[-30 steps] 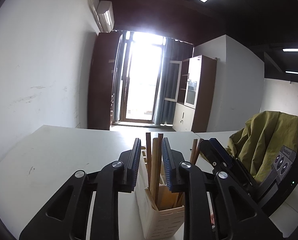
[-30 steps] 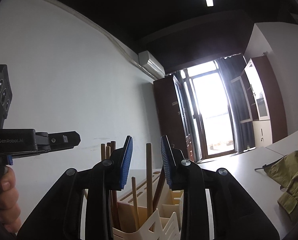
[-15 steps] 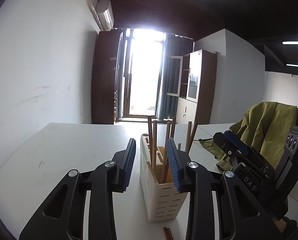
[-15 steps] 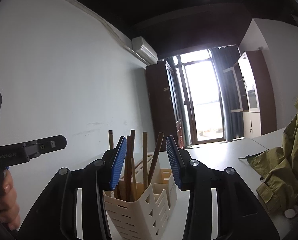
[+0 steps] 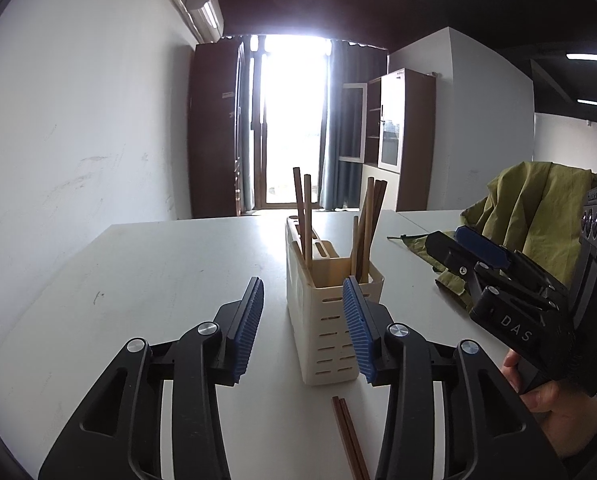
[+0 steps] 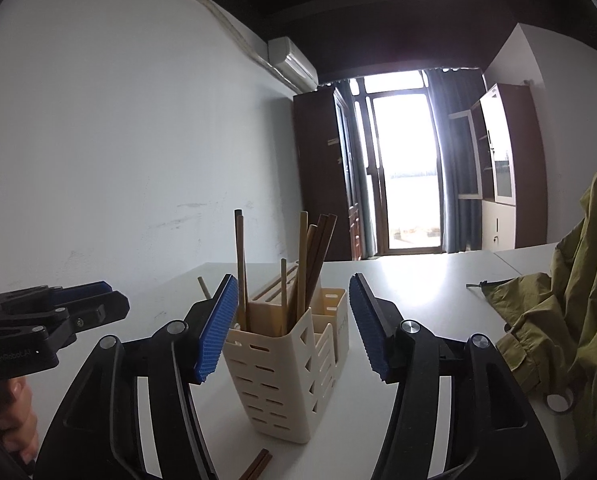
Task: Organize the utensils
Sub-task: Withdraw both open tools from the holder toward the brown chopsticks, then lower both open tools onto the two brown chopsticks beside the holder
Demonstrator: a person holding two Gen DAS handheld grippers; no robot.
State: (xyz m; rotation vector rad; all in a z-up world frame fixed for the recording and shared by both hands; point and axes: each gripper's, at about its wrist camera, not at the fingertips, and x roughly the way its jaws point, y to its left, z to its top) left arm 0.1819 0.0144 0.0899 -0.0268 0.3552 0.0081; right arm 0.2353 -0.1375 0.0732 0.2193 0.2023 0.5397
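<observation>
The cream slotted plastic utensil holder (image 5: pixel 330 320) looks matt, with brown wooden chopsticks (image 6: pixel 308 264) standing in it. It sits on a smooth, faintly glossy white table (image 5: pixel 158 272). Right of the holder lies crumpled olive-green cloth (image 6: pixel 558 312). Ribbed blue rubbery pads (image 5: pixel 356 338) line black plastic fingers.

The left gripper (image 5: pixel 302 320) is hovering with its blue-padded jaws standing wide apart and nothing between the pads, and it is showing again at the left edge of the right wrist view (image 6: pixel 94 300), where the person's left hand (image 6: pixel 16 424) is gripping its handle from below. The right gripper (image 6: pixel 292 326) is likewise gaping, its pads empty, and in the left wrist view it is pointing up and to the left (image 5: pixel 464 242) while the right hand (image 5: pixel 554 408) is clasping its grip.
</observation>
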